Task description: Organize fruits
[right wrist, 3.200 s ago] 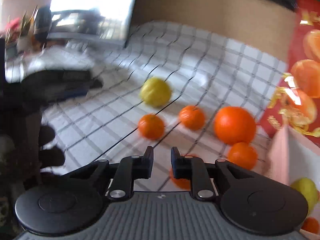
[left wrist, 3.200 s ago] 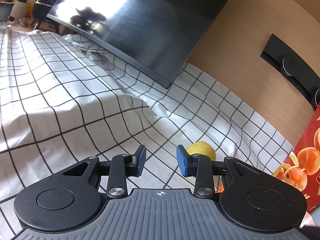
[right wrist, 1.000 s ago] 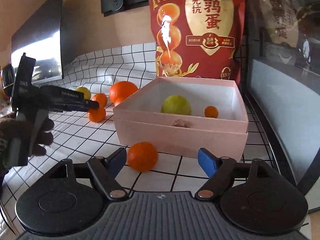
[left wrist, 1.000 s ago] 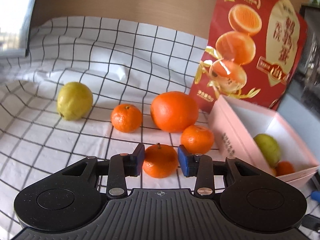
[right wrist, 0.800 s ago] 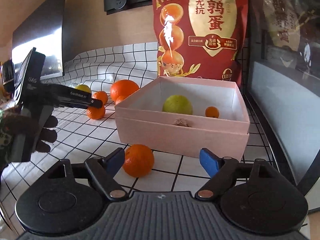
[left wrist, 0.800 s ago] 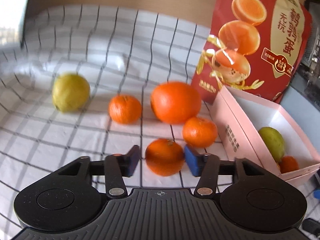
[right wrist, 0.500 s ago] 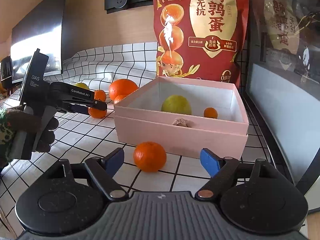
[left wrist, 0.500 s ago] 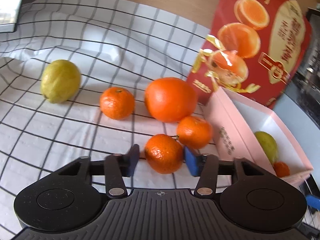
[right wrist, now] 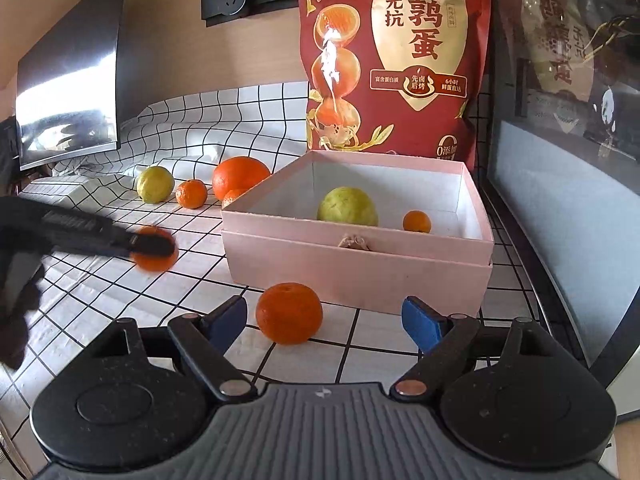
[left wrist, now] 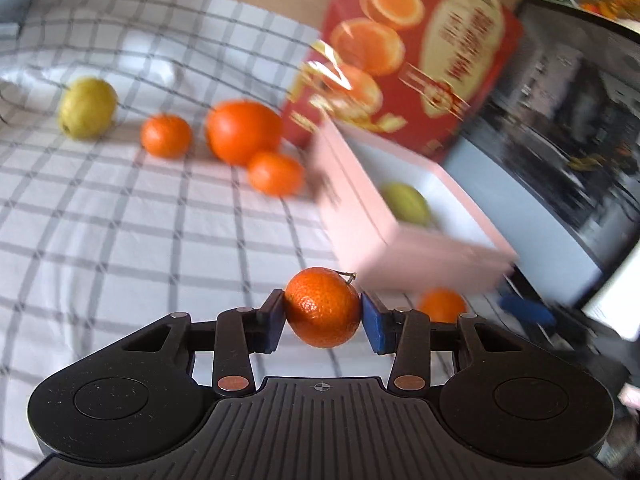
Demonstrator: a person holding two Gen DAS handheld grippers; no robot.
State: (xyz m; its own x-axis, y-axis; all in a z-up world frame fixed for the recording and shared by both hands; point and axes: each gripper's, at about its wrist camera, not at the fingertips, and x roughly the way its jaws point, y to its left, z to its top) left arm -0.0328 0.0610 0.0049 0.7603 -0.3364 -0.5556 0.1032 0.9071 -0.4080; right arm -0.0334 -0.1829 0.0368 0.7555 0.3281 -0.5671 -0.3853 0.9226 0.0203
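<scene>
While the mandarin [left wrist: 322, 306] hangs above the checked cloth [left wrist: 120, 240], pinched by the left gripper [left wrist: 322, 320], it should clear the pink box [right wrist: 356, 264] wall before release; the right gripper [right wrist: 324, 320] stands spread around another mandarin [right wrist: 289, 313].
</scene>
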